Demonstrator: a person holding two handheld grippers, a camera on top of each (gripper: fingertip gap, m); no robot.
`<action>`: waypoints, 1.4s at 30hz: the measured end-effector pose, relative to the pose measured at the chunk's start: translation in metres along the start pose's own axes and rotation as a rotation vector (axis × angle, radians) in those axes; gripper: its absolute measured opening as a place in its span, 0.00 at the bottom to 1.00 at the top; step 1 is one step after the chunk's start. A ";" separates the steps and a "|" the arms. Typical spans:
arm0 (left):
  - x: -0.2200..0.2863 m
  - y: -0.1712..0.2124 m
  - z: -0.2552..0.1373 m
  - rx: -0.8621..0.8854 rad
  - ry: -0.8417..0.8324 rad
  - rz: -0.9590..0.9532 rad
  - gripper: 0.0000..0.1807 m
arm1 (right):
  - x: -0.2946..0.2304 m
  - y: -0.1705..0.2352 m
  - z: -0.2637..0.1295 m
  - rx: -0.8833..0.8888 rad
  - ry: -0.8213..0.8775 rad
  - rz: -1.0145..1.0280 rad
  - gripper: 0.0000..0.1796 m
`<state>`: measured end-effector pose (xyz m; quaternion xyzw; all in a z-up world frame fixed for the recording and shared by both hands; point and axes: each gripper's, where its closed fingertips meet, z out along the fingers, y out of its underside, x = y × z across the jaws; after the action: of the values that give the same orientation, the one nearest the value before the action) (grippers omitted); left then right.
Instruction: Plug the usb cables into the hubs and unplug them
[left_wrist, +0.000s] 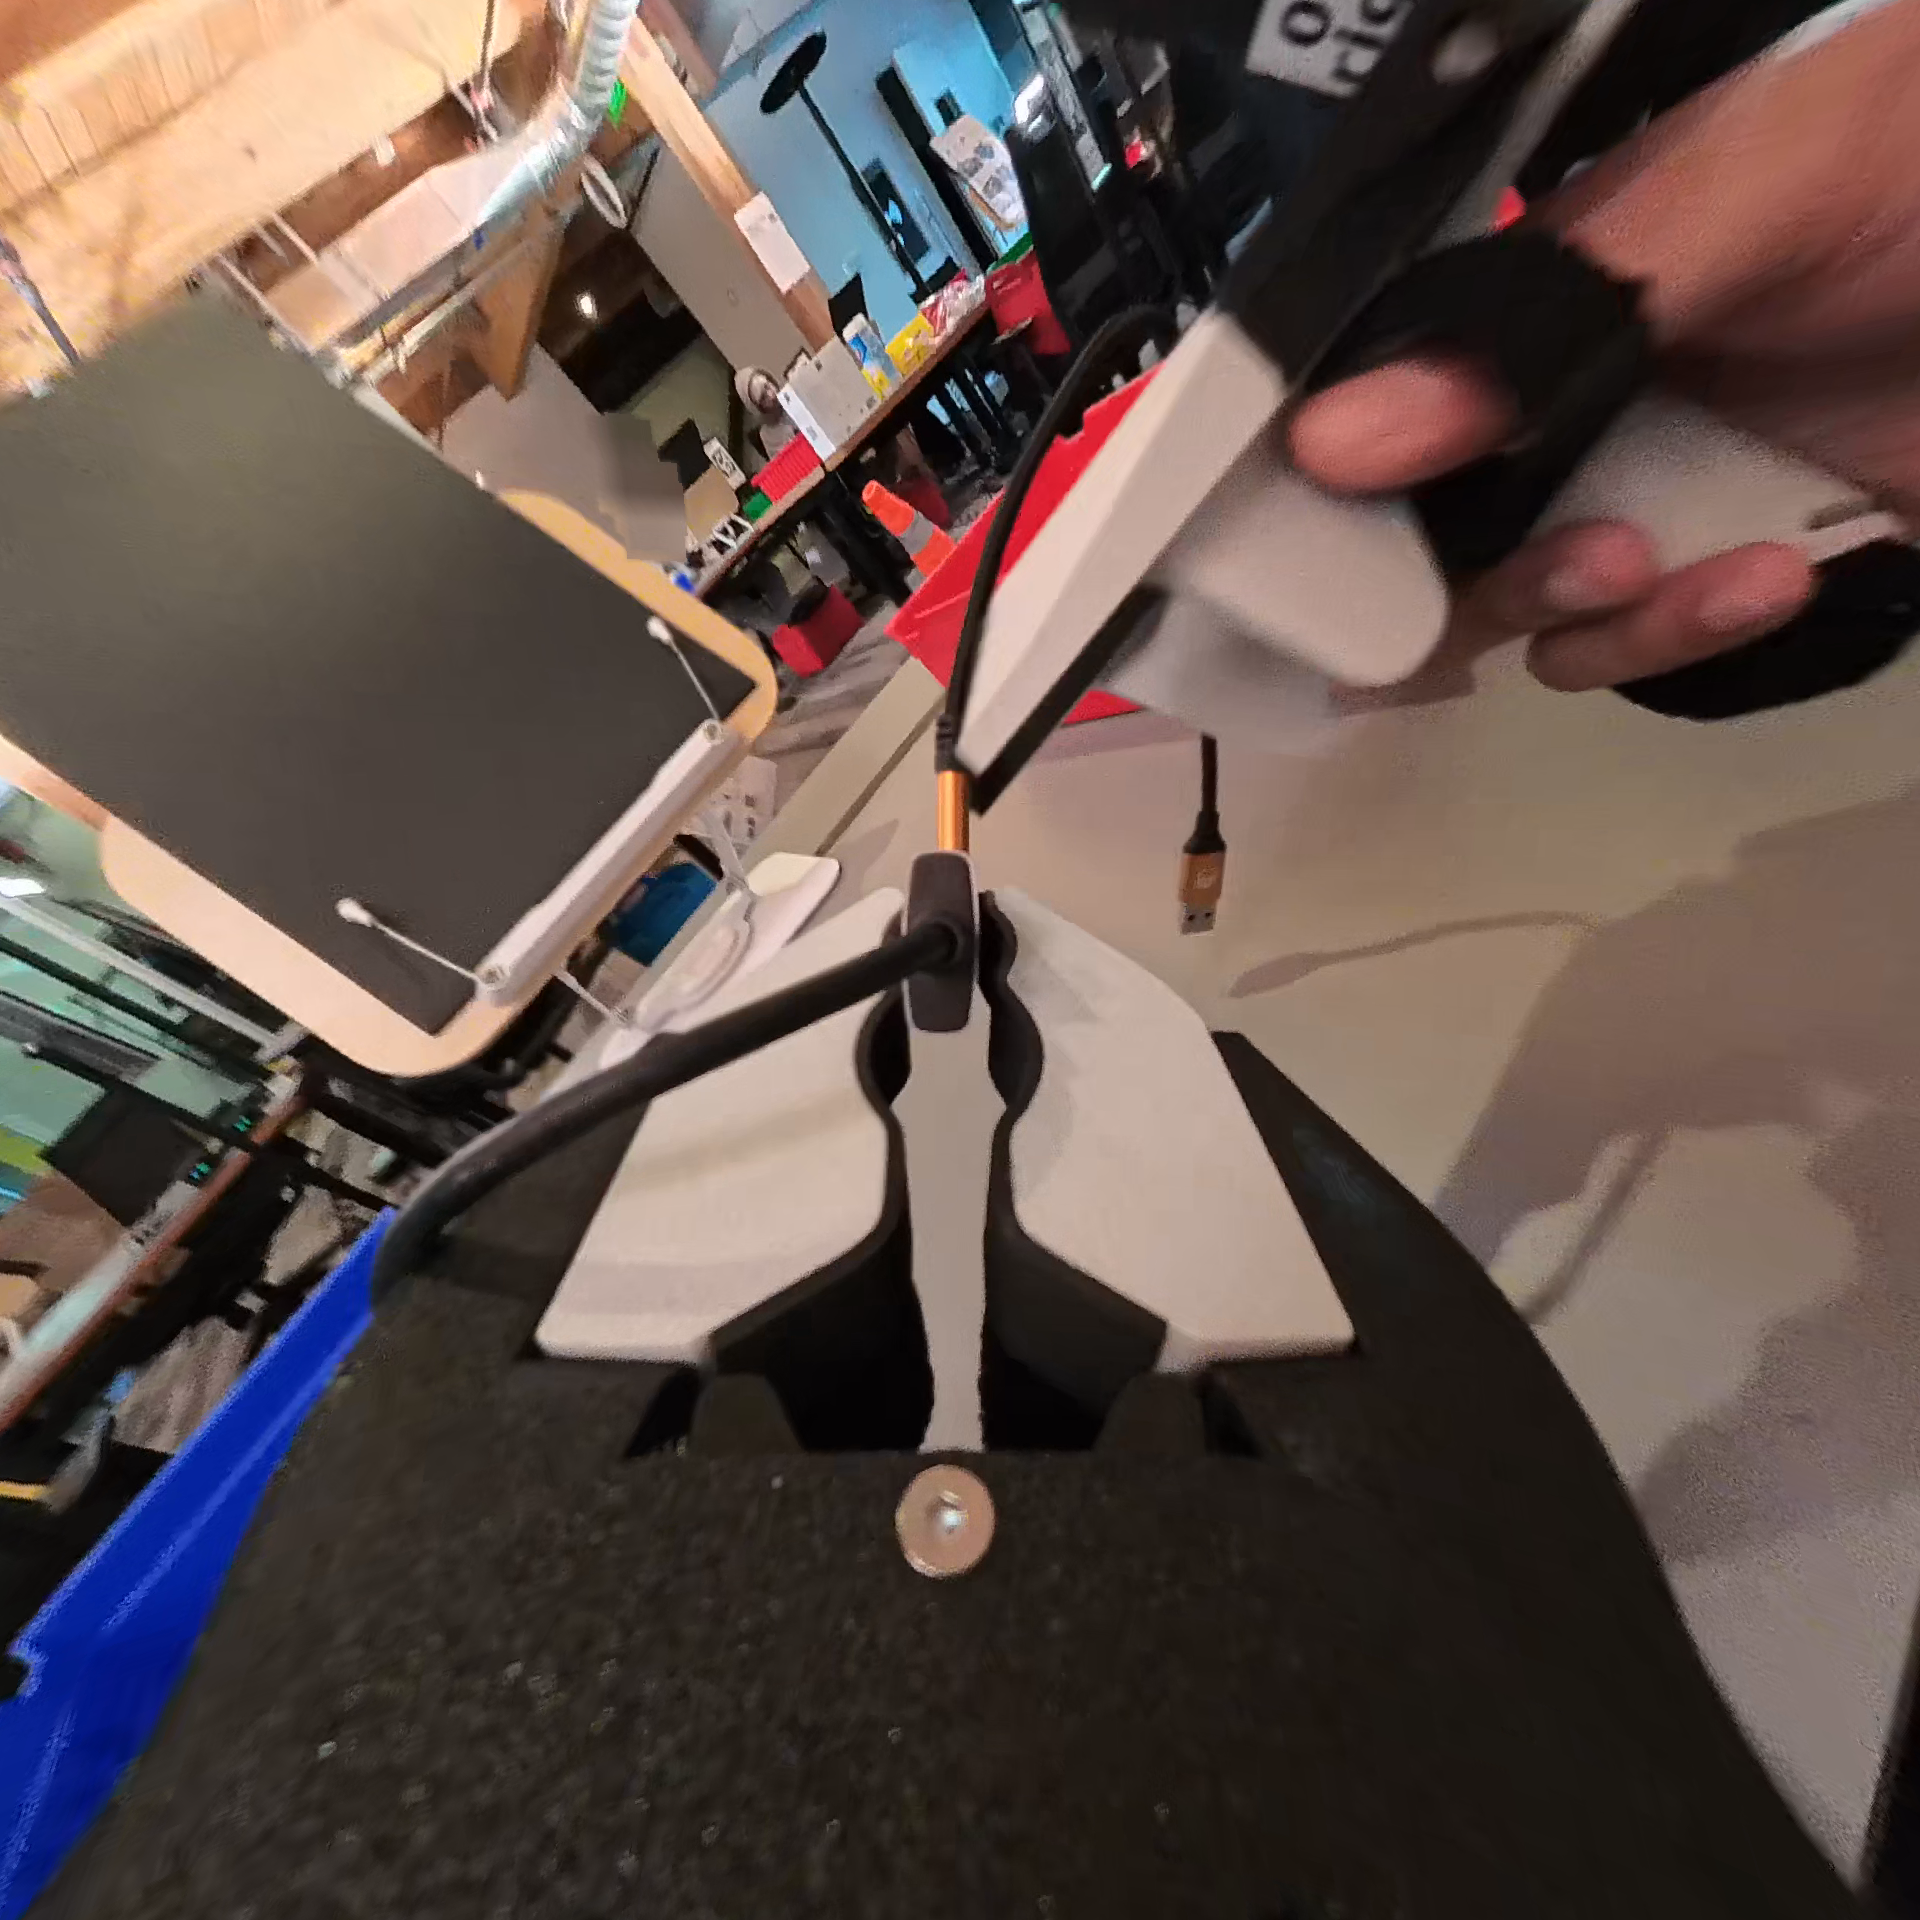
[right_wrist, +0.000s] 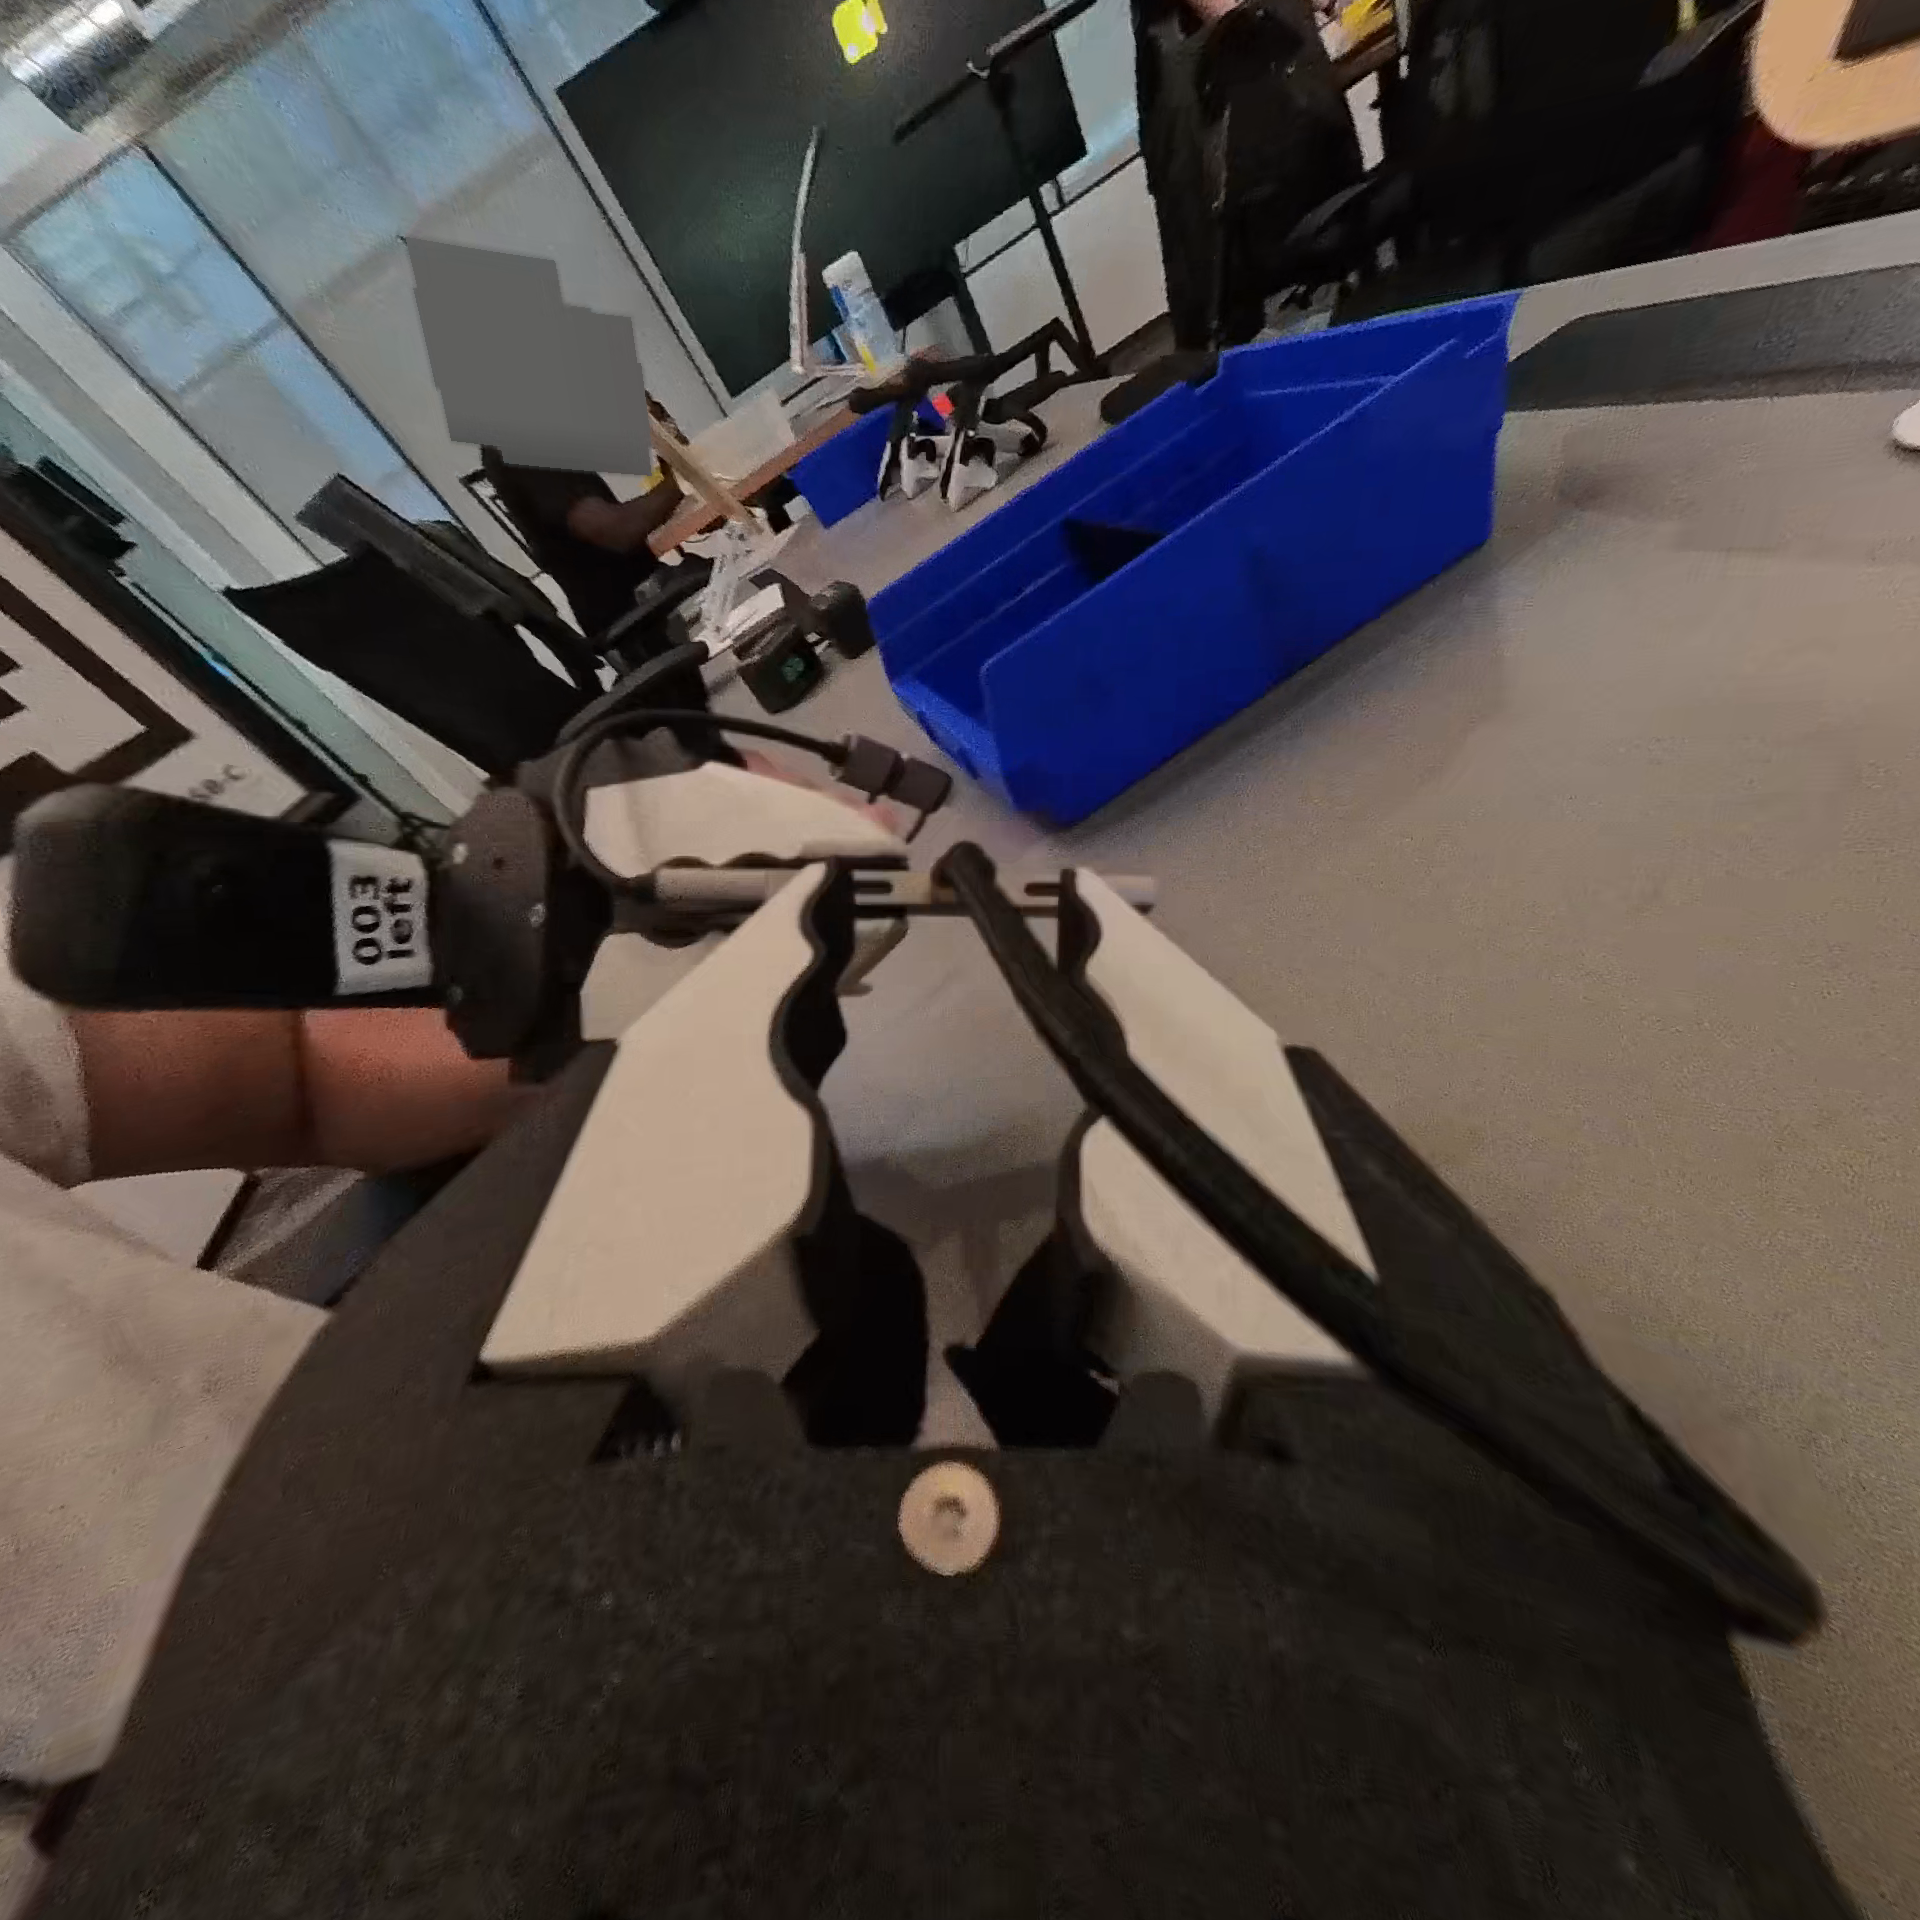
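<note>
Left gripper (left_wrist: 940, 971): my jaws pinch the slim grey hub (left_wrist: 938, 966).
Right gripper (right_wrist: 951, 899): my jaws spread around the orange-collared black USB cable (left_wrist: 953, 810), plugged into the hub's far edge.

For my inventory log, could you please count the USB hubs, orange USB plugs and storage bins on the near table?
USB hub: 1
Orange USB plugs: 2
Blue bin: 1
Red bin: 1
Total: 5
</note>
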<state>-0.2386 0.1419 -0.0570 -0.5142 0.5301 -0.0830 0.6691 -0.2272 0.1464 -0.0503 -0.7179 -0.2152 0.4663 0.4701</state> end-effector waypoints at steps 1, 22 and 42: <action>0.002 -0.002 0.000 0.006 -0.003 0.031 0.05 | 0.001 -0.001 0.000 0.000 0.008 -0.021 0.18; 0.021 0.026 0.019 -0.131 -0.010 0.204 0.06 | -0.004 0.035 0.003 -0.127 0.013 -0.188 0.13; 0.029 0.016 0.013 -0.095 0.004 0.244 0.06 | -0.005 0.038 -0.006 -0.117 -0.054 -0.027 0.06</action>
<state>-0.2224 0.1379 -0.0889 -0.4769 0.5935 0.0229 0.6480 -0.2290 0.1221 -0.0802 -0.7283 -0.2643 0.4657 0.4277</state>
